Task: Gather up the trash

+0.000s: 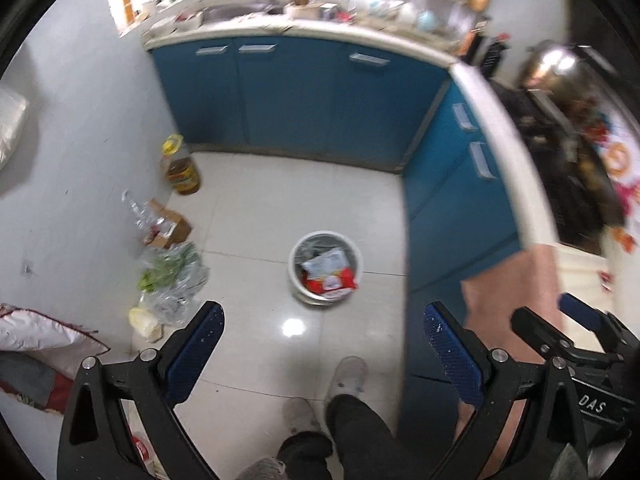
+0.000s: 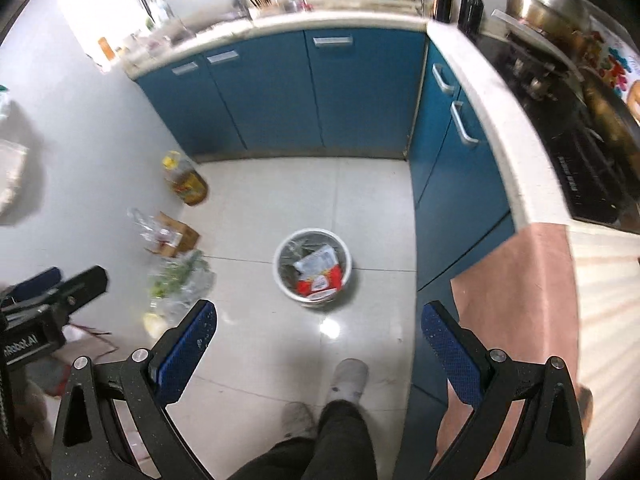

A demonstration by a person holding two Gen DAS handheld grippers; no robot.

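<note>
A round white trash bin [image 1: 297,277] stands on the floor, seen from above. A red and white wrapper [image 1: 331,279] and clear plastic lie inside it. The bin [image 2: 281,277] and wrapper [image 2: 320,280] also show in the right wrist view. My left gripper [image 1: 322,330] is open and empty, high above the floor in front of the bin. My right gripper [image 2: 318,328] is open and empty at about the same height. The right gripper also shows at the right edge of the left wrist view [image 1: 560,320], and the left gripper at the left edge of the right wrist view [image 2: 60,284].
Blue cabinets [image 1: 304,100] line the back and right under a white counter. Along the left wall stand an oil bottle [image 1: 181,168], a cardboard box [image 1: 170,226] and a plastic bag of greens [image 1: 172,276]. The person's white shoes [image 1: 348,376] are below. A stove [image 2: 576,152] sits at right.
</note>
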